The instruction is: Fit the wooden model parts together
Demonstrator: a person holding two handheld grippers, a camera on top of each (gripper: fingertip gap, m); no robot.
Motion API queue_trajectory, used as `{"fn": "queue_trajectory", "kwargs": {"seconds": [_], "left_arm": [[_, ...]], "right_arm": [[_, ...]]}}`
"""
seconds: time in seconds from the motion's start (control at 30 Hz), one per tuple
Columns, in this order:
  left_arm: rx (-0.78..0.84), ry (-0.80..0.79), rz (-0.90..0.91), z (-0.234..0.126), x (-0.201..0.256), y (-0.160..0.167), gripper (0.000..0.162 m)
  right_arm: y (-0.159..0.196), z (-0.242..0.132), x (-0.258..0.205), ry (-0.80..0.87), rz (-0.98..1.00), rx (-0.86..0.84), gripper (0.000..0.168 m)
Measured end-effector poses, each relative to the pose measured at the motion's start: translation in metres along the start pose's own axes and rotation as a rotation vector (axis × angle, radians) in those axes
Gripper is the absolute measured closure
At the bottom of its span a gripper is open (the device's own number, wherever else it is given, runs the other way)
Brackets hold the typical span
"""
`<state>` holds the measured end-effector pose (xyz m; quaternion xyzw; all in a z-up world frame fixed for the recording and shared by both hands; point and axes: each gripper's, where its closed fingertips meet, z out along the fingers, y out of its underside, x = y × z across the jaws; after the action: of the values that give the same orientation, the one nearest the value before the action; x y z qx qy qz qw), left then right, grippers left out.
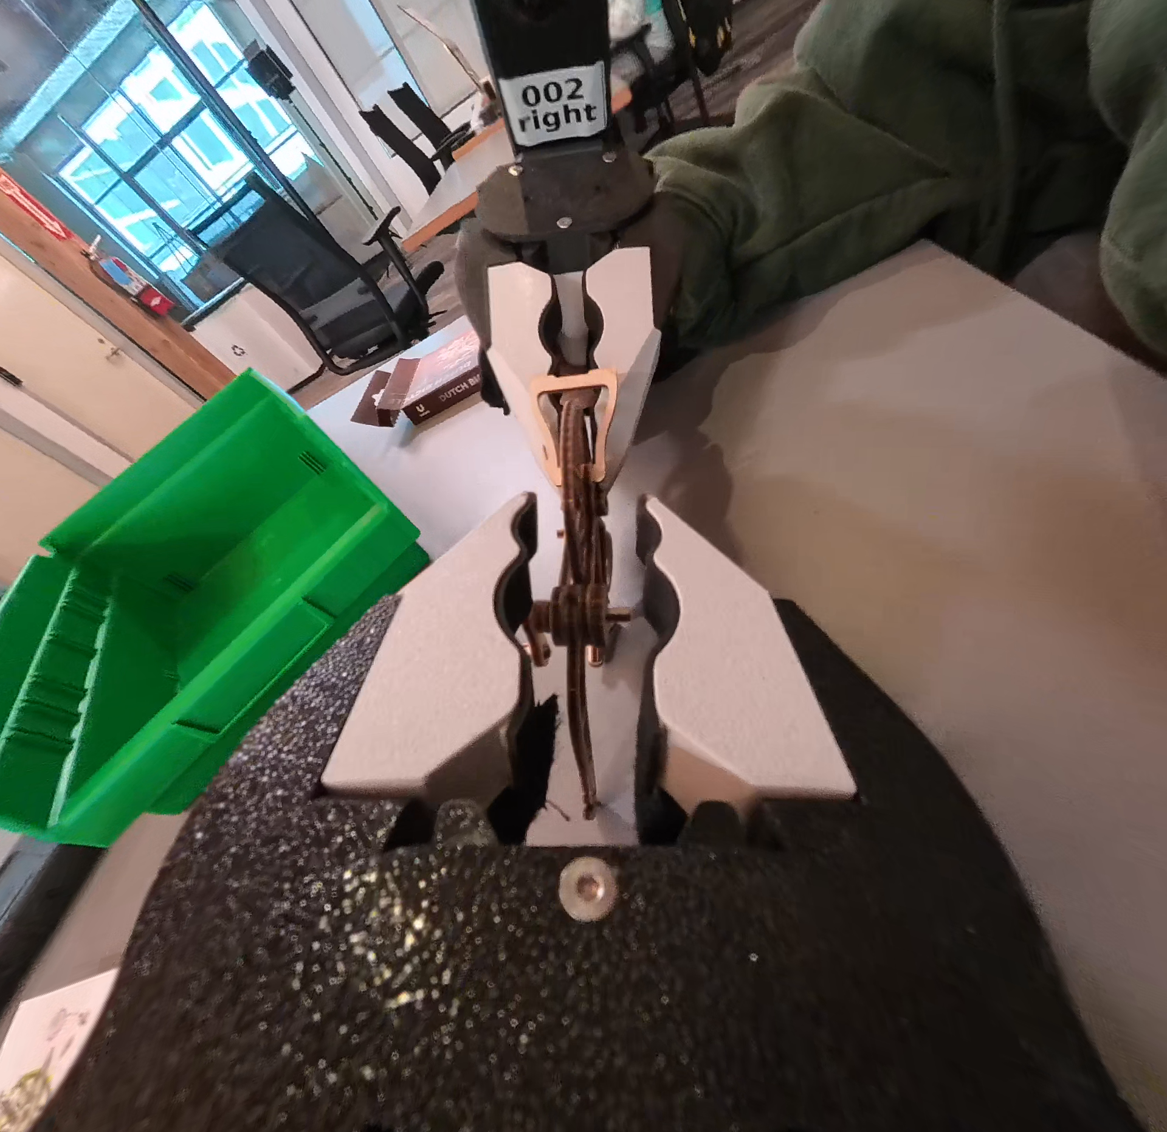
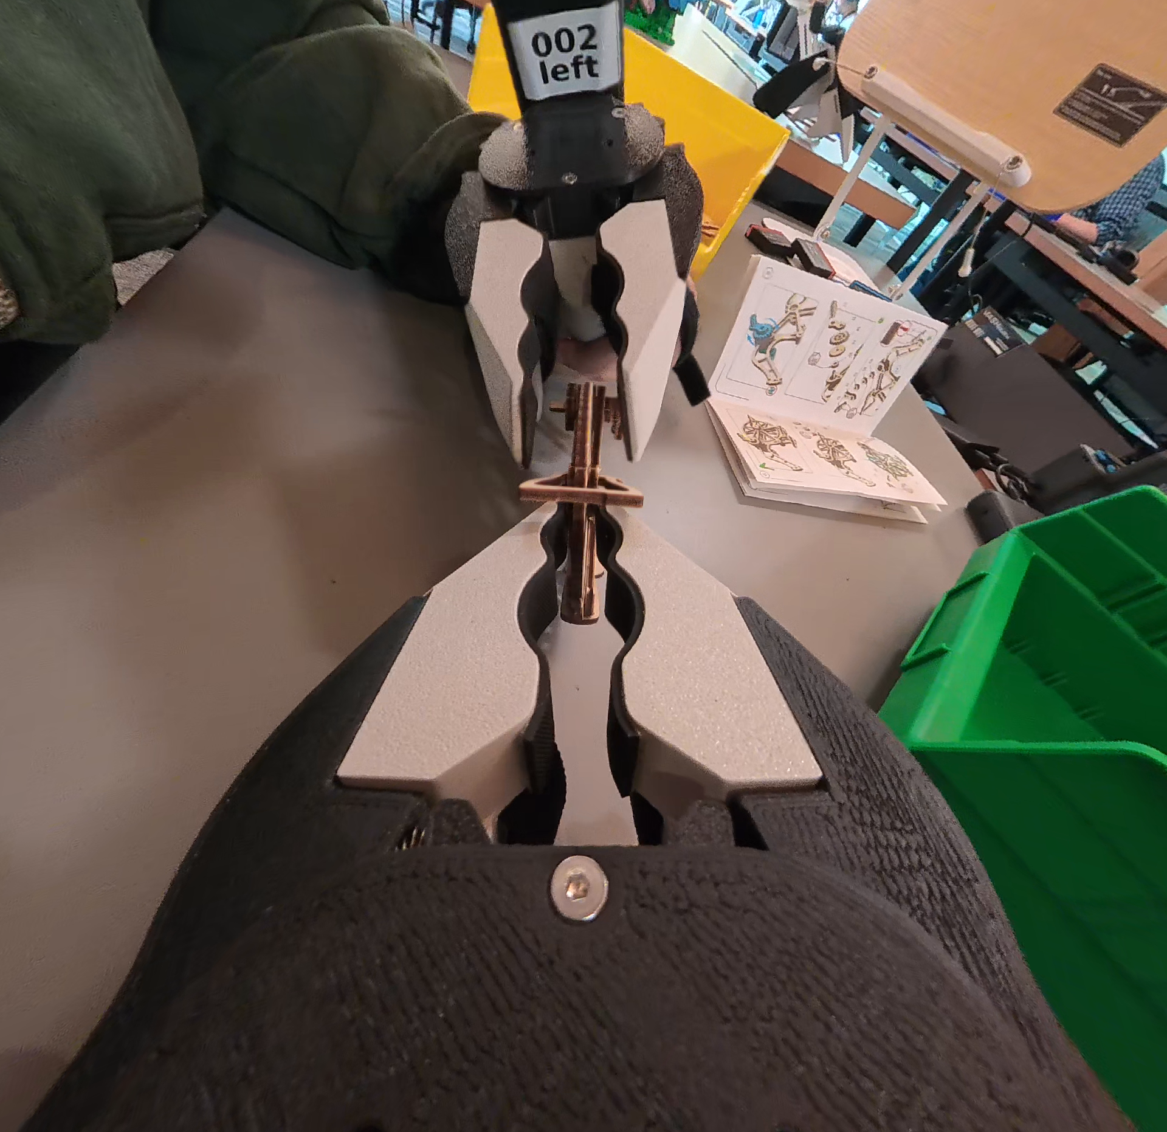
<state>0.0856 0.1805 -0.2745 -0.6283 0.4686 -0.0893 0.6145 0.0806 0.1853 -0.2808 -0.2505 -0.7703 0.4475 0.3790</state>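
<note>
A brown wooden model (image 1: 584,552), a wheel-like assembly seen edge on, hangs above the grey table (image 1: 915,533) between the two grippers, which face each other. My right gripper (image 2: 581,514) is shut on one end of the model (image 2: 580,571), just behind a flat crosspiece (image 2: 581,494). In the left wrist view the right gripper (image 1: 578,470) grips behind that pale bracket (image 1: 571,385). My left gripper (image 1: 587,501) is open, with its fingers on either side of the model's hub (image 1: 574,621) and its small pins. It also shows in the right wrist view (image 2: 578,454).
A green bin (image 1: 208,584) stands to the left gripper's left, and shows at the right (image 2: 1042,691). An open instruction booklet (image 2: 821,407) and a yellow bin (image 2: 707,122) are behind. A brown box (image 1: 442,381) lies farther off. Green sleeves (image 1: 884,186) hold both grippers.
</note>
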Motion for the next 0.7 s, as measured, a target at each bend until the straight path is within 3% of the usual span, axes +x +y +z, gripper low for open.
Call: {"fn": "queue_trajectory", "kwargs": {"seconds": [0.23, 0.7], "left_arm": [[-0.037, -0.019, 0.077, 0.0019, 0.0025, 0.0029, 0.15], [-0.084, -0.002, 0.059, 0.0036, 0.0039, 0.0059, 0.153]], "right_arm": [[-0.0025, 0.0008, -0.0042, -0.007, -0.033, 0.008, 0.163], [-0.0005, 0.0008, -0.0057, -0.028, -0.011, 0.014, 0.162]]}}
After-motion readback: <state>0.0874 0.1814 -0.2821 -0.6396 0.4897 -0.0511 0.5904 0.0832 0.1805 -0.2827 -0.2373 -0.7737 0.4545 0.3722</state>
